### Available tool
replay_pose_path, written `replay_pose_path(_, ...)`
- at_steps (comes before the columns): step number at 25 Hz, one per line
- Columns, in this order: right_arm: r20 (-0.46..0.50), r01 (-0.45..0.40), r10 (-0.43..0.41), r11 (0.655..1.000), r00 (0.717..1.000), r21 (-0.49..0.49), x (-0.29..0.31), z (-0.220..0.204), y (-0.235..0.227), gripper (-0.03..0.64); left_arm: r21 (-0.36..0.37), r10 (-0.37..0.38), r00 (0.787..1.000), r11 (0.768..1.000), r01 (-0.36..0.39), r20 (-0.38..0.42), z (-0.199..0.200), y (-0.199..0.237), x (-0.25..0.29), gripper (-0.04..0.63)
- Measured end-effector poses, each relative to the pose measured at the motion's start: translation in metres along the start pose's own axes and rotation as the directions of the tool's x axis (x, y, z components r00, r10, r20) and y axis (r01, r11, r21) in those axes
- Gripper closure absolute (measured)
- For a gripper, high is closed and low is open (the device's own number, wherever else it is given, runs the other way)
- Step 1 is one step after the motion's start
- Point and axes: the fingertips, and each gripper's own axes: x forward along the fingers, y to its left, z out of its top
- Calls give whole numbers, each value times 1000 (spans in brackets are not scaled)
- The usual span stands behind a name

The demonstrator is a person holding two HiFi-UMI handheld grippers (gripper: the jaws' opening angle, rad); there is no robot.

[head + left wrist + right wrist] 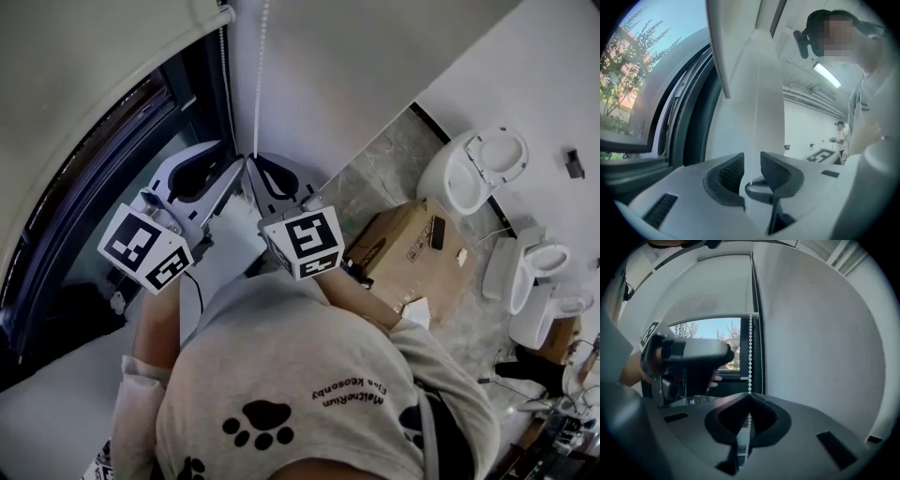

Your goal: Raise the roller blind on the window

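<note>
The pale roller blind covers the top of the dark window; in the right gripper view the blind hangs above a strip of trees and sky. A white bead chain drops along the wall beside the window frame. My right gripper is shut on this chain, which runs straight up from its jaws. My left gripper is open, its pads apart with a narrow gap facing the white wall. In the head view the left gripper and right gripper nearly meet at their tips by the chain.
A second chain strand hangs close to the frame. Behind me on the floor are a cardboard box and several white toilets. The white wall is at the right of the window. Another person stands far off.
</note>
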Motion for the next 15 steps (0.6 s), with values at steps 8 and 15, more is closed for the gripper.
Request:
replay_pose_path(8,-6,1,-1,1000,1000,-5,2,-1,2,607,68,-38,997,997,34,61,70,-7,28,489)
replay_pose_path(15,-5,1,-1,1000,1000,-13,2,-1,2,607,121,-7,996,993,-3,87,98,-9,38,524)
